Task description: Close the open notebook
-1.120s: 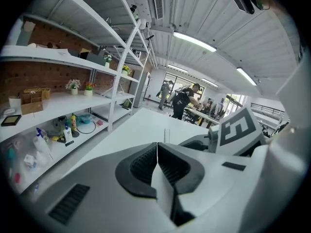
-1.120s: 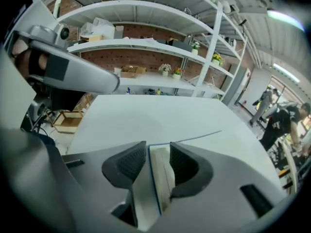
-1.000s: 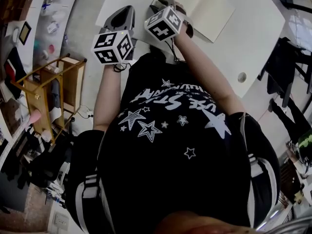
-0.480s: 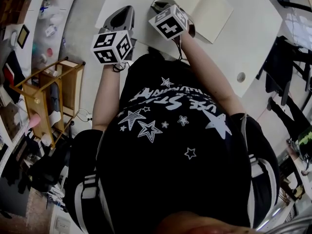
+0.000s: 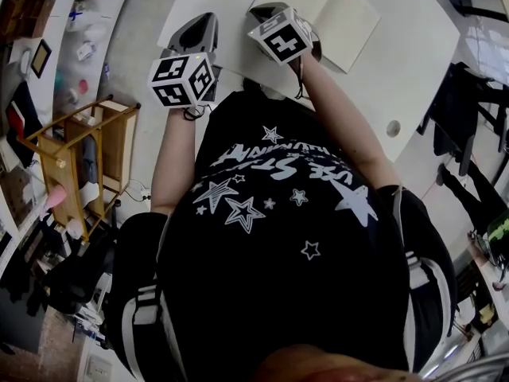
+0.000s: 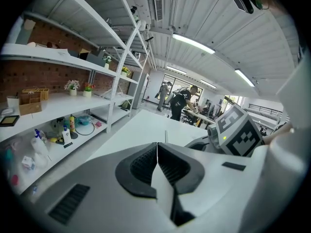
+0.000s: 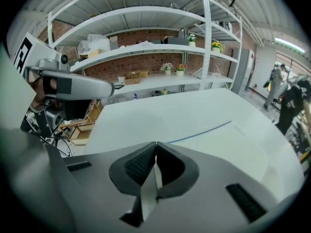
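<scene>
The open notebook (image 5: 328, 8) lies flat on the white table (image 5: 413, 62), pale blank pages up. My right gripper (image 5: 267, 11) is at its left edge. In the right gripper view the jaws (image 7: 156, 144) have just been closing and now stand shut, and the notebook's thin blue-edged cover (image 7: 204, 130) runs straight into the tips. My left gripper (image 5: 203, 27) hovers over the table's near-left part, apart from the notebook. Its jaws (image 6: 157, 143) are shut with nothing between them.
A wooden trolley (image 5: 79, 157) stands on the floor at the left, below white shelves with bottles and small goods (image 6: 68, 130). Dark chairs (image 5: 469, 94) stand right of the table. A round cable hole (image 5: 394, 126) sits near the table's right edge. People (image 6: 182, 103) work far behind.
The right gripper's marker cube has shifted a little to the right and tipped toward the notebook. The left gripper has kept still.
</scene>
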Demonstrator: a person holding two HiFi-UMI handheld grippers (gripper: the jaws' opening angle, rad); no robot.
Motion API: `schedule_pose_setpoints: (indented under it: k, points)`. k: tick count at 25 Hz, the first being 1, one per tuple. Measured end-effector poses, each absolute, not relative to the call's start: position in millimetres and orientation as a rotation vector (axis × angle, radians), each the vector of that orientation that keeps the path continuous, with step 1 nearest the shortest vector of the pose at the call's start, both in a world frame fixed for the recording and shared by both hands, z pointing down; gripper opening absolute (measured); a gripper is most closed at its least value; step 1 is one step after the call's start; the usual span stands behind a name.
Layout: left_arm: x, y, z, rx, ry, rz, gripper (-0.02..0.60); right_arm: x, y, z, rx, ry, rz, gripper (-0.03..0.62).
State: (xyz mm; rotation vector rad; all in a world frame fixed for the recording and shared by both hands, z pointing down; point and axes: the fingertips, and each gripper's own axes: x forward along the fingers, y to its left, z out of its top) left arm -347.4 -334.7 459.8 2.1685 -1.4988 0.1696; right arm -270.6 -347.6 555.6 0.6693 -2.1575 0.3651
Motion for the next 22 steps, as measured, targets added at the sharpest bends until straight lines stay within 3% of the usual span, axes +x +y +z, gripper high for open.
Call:
schedule_pose_setpoints:
  k: [12, 22]
  points:
    - [-325, -331, 454, 2.195, -1.488, 0.185, 0.014, -252, -334, 486, 0.789, -2.361, 0.336, 0.014]
    - [-276, -319, 440, 2.23, -1.474, 0.205, 0.014, -179, -311, 424, 0.969, -2.459, 0.254, 0.014]
